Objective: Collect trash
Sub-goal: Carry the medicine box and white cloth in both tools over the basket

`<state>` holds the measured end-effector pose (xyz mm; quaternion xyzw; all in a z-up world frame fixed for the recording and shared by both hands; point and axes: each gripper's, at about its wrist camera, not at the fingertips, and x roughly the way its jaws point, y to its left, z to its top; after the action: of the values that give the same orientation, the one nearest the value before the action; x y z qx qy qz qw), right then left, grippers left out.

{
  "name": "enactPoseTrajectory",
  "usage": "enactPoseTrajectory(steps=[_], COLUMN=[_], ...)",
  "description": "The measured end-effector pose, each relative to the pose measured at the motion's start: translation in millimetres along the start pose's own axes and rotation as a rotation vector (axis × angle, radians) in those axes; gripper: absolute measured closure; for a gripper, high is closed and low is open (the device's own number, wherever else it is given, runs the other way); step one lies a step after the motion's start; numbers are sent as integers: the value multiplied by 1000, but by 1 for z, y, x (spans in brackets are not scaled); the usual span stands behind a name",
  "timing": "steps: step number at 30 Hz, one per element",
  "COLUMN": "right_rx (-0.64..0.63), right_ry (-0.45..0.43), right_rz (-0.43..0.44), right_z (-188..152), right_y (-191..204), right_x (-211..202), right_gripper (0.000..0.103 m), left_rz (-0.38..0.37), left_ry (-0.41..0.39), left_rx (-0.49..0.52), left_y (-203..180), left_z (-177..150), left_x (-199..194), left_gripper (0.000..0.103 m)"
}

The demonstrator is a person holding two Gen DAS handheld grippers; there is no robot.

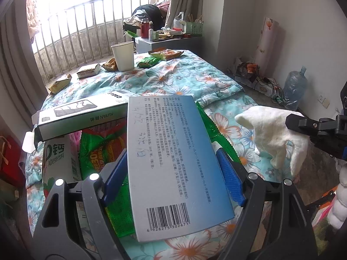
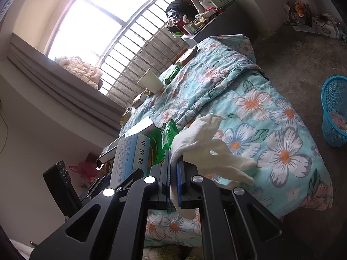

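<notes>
My left gripper (image 1: 173,158) is shut on a flat blue-grey medicine box (image 1: 173,158) with a barcode, held above the flowered quilt (image 1: 173,80). The box also shows in the right wrist view (image 2: 130,153). My right gripper (image 2: 175,160) is shut on a crumpled white tissue (image 2: 203,143), held just above the quilt (image 2: 271,108). In the left wrist view the right gripper (image 1: 292,122) and its tissue (image 1: 273,134) are at the right. Under the box lie a green snack wrapper (image 1: 97,151), a cable box (image 1: 82,114) and a drink carton (image 1: 58,158).
A white paper cup (image 1: 123,56), several snack wrappers (image 1: 167,54) and a small carton (image 1: 89,70) lie at the quilt's far end. A blue mesh waste basket (image 2: 334,110) stands on the floor at the right. A cluttered side table (image 1: 169,36) stands beyond.
</notes>
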<state>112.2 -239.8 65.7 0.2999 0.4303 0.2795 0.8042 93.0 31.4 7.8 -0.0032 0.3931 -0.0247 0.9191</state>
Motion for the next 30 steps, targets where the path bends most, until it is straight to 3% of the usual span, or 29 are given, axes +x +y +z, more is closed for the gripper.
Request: enactPoseTrajectory(steps=[13,30], right_rx=[-11,70], right_ry=[-56,-267], right_rz=[21,-21], right_z=[2,10], right_y=[6,-31], right_x=[-26,-102], right_gripper=[98,98], left_rz=[-28,-204], left_ry=[-44,-89], left_rx=[27,179], left_y=[-14,-84], left_z=[2,37], left_x=[-17,-20], left_gripper=[28,28])
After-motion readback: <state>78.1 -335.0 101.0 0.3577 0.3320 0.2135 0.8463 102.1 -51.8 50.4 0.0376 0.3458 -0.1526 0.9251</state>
